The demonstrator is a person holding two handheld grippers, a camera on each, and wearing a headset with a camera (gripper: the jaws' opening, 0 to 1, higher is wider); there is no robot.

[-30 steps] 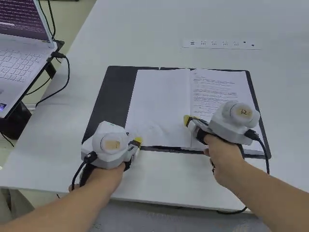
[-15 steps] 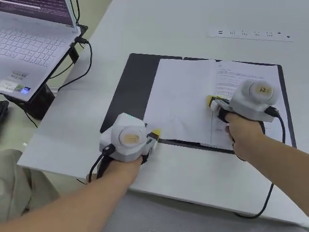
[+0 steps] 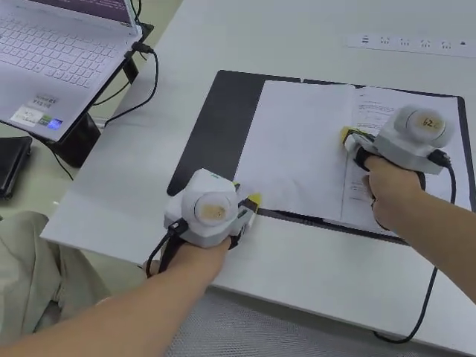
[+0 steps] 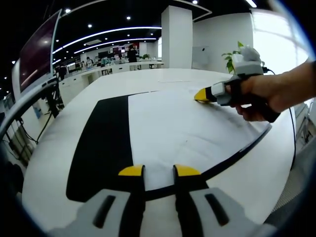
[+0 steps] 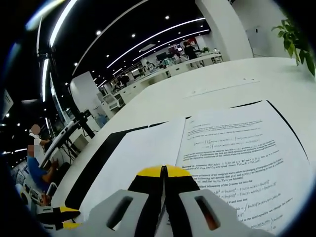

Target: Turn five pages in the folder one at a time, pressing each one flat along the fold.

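White workbench (image 3: 297, 30); my right gripper (image 3: 348, 137) farther up the fold (image 3: 352, 100) than before, jaws together; left gripper (image 4: 159, 171) narrowly parted; folder (image 3: 216, 126) lengthwise left-right

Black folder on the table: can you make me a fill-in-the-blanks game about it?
The table under the open black folder is coloured ___.
The yellow-tipped right gripper has its jaws ___.
The printed page lies on the person's ___ side of the fold.
Missing words: white; shut; right.
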